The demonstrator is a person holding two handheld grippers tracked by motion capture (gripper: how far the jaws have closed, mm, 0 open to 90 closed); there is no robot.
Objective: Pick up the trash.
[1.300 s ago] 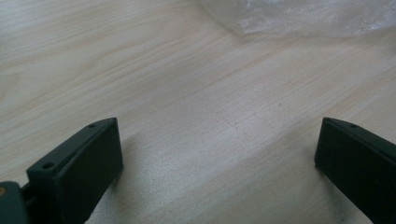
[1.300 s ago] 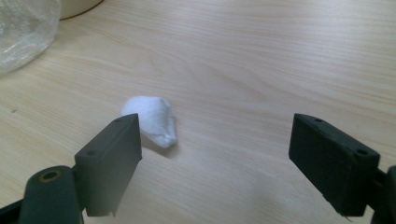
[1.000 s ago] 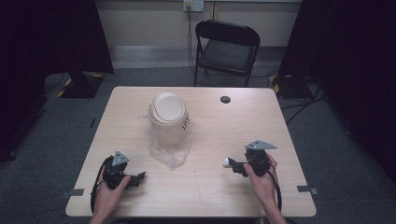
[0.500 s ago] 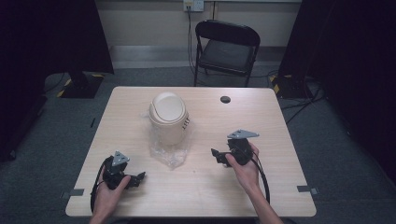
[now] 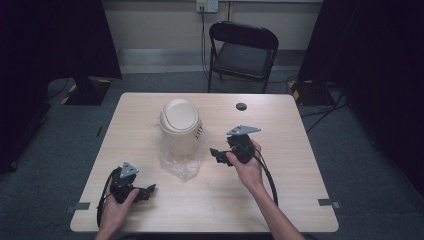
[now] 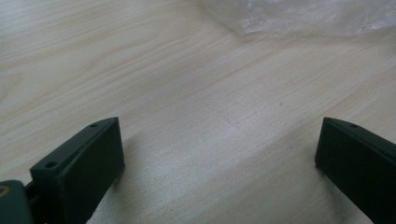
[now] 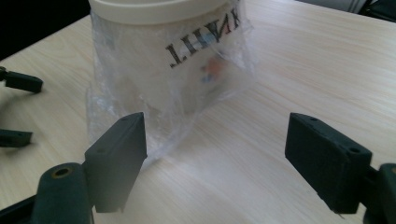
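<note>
While the cream swing-lid bin (image 5: 180, 126) stood left of centre on the tabletop (image 5: 280, 195), with a clear plastic bag (image 5: 181, 165) spread from its base toward the near edge, the right tongs (image 5: 216, 154) hovered just beside it, jaws apart and aimed at its side. Bare wood lay open to the right and along the near edge. The left tongs (image 5: 150, 190) sat near the front-left corner, jaws spread, well apart from the bin. A small black disc (image 5: 241, 106) lay near the far edge. Only the right gripper view revealed lettering on the bin (image 7: 187, 51) under the film; the left gripper view caught the bag's (image 6: 299, 16) crinkled edge.
</note>
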